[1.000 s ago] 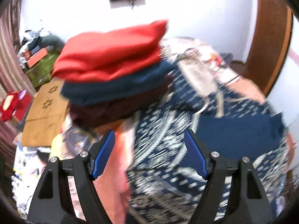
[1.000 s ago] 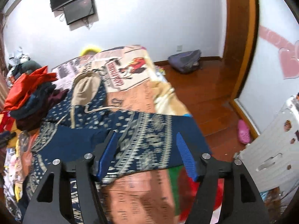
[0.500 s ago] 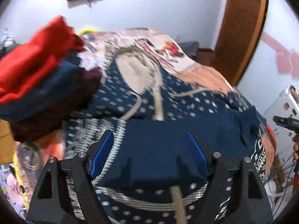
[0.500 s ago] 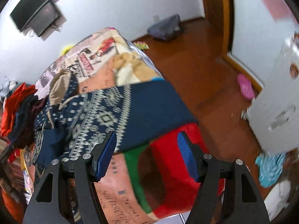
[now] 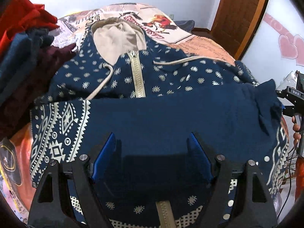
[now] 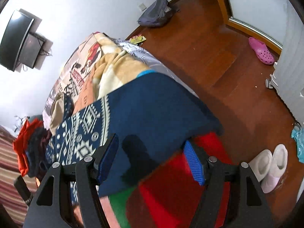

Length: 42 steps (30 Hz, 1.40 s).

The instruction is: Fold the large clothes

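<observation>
Navy patterned zip hoodie (image 5: 171,79) lies flat on the bed (image 5: 199,43), sleeves folded across, long axis along the zipper — hood far. Left gripper (image 5: 152,152) spread, empty, over the mid-hem; right gripper (image 6: 152,155) likewise unclenched over the sleeve cuff at the bed edge — both equally near.

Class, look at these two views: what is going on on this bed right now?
A person holds a two-finger tool in each hand over a navy patterned hoodie spread on a bed, its sleeves already folded across the body. The left tool hangs open above the folded sleeve. The right tool is open at the hoodie's edge. Neither grips fabric. A pile of folded clothes sits beside it.
</observation>
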Motion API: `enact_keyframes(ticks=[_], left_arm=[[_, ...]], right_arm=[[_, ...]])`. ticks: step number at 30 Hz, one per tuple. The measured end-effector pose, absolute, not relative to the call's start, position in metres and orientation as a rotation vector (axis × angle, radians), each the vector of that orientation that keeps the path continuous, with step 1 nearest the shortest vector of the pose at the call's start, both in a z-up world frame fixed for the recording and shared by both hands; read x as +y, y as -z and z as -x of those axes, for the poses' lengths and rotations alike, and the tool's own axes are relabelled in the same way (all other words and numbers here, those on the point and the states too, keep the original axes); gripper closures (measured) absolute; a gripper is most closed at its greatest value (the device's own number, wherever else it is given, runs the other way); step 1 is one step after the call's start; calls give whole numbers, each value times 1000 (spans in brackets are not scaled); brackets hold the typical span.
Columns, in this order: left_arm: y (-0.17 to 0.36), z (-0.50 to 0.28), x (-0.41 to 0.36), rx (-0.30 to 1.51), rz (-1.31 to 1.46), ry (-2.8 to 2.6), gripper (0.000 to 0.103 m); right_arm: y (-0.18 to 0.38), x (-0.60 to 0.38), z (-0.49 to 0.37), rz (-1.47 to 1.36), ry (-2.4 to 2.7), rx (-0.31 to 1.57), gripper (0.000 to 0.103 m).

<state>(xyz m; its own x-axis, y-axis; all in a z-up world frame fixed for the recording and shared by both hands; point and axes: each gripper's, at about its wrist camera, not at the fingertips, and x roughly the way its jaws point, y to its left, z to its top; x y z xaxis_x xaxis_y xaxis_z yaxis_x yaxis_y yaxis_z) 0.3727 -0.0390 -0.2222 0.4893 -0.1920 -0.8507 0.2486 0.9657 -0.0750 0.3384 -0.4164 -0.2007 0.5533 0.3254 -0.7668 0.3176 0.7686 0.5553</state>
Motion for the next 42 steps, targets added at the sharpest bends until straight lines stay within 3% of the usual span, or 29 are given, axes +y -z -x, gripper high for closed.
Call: enact_keyframes(ticks=[2, 4, 8, 9, 29, 36, 42], left_arm=[[227, -374, -39, 1040, -59, 264, 25], [227, -374, -39, 1040, -59, 260, 25], [222, -371, -38, 1019, -64, 250, 25], [220, -371, -38, 1015, -67, 249, 25], [158, -329, -3, 884, -50, 218, 25], [148, -317, 16, 858, -29, 209, 25], [151, -308, 26, 865, -46, 194, 25]], right_arm=[[201, -415, -344, -705, 22, 997, 42], [202, -412, -350, -672, 62, 997, 55], [195, -414, -350, -648, 121, 973, 90], [192, -416, -348, -660, 113, 960, 93], [-1, -294, -309, -360, -236, 628, 95], [2, -218, -312, -286, -429, 688, 95], [66, -156, -331, -184, -511, 895, 95]])
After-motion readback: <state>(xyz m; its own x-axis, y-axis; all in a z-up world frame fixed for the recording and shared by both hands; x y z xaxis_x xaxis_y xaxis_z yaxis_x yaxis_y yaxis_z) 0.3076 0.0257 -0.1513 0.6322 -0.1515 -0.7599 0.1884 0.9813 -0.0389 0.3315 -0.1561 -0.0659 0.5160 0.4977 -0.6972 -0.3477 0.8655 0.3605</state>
